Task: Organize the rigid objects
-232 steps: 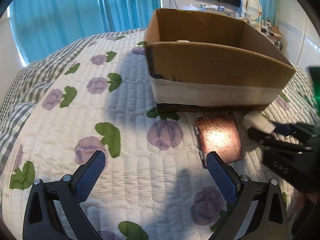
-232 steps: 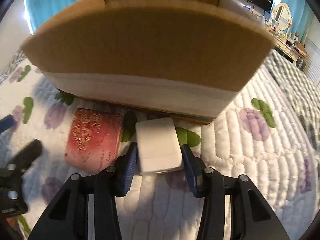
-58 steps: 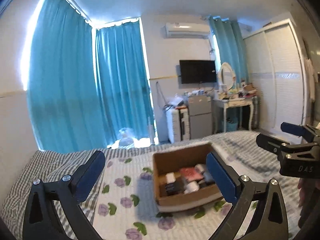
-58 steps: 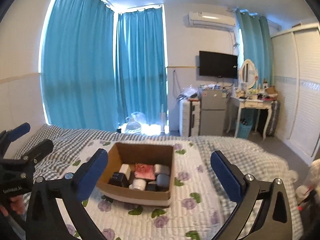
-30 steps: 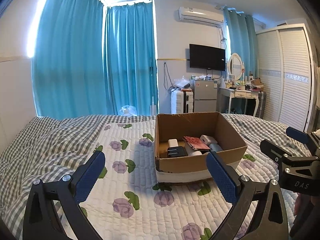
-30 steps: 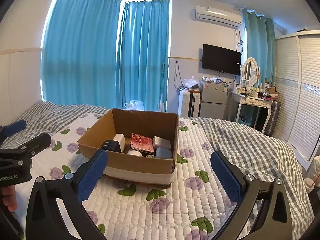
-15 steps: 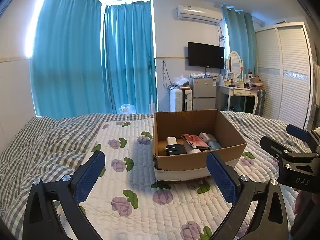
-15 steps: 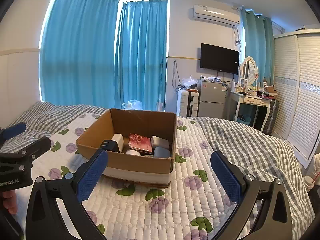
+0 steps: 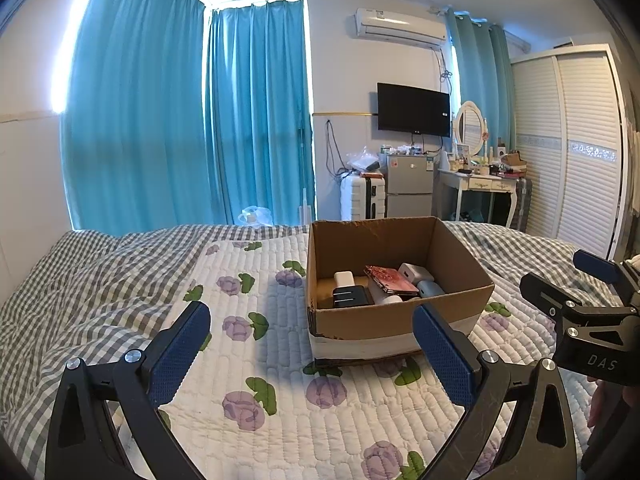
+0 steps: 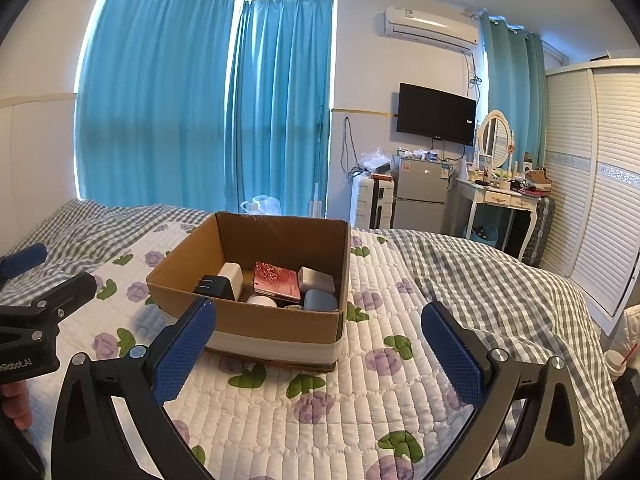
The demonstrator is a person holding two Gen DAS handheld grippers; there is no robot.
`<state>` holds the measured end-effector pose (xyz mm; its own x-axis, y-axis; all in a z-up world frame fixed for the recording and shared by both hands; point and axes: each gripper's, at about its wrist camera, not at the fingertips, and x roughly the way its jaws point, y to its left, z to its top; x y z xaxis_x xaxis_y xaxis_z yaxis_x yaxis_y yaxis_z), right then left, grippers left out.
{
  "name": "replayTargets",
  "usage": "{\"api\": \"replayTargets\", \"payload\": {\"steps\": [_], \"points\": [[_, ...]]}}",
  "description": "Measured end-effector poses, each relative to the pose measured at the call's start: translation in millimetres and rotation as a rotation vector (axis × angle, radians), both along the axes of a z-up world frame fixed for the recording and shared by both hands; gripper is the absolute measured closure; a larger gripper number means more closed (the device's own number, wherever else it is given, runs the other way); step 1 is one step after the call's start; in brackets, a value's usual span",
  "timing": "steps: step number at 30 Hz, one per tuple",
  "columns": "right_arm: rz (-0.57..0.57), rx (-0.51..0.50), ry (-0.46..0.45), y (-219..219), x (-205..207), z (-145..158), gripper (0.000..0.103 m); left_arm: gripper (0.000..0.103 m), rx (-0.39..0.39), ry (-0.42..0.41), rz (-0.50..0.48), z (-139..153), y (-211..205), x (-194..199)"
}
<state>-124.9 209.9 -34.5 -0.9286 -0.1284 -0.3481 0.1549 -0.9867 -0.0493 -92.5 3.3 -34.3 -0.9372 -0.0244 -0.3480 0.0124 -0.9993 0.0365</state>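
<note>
A cardboard box with a white band of tape around its base sits on the bed's white quilt, which is printed with purple flowers and green leaves; a grey gingham blanket lies beside the quilt. The rigid objects are all inside the box: a red patterned case lies near the middle, leaning on its neighbours, with a white charger and a black adapter just beside it on one side, and a white cube plug and a pale blue rounded item on the other. A white round object shows against the near wall. The left gripper hangs above the quilt in front of the box with its blue-padded fingers spread wide and nothing between them. The right gripper is likewise wide open and empty, facing the box from the other front corner. Each gripper is visible at the edge of the other's view. Behind the bed hang teal curtains, and a wall-mounted television, a small fridge and a white dressing table stand against the far wall.
</note>
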Motion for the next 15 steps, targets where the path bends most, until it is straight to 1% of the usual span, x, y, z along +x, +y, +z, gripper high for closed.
{"api": "replayTargets", "payload": {"steps": [15], "points": [[-0.013,-0.009,0.001,3.5,-1.4,-0.7,0.000,0.000,-0.004,-0.005,-0.004,-0.7,1.8,1.0]]}}
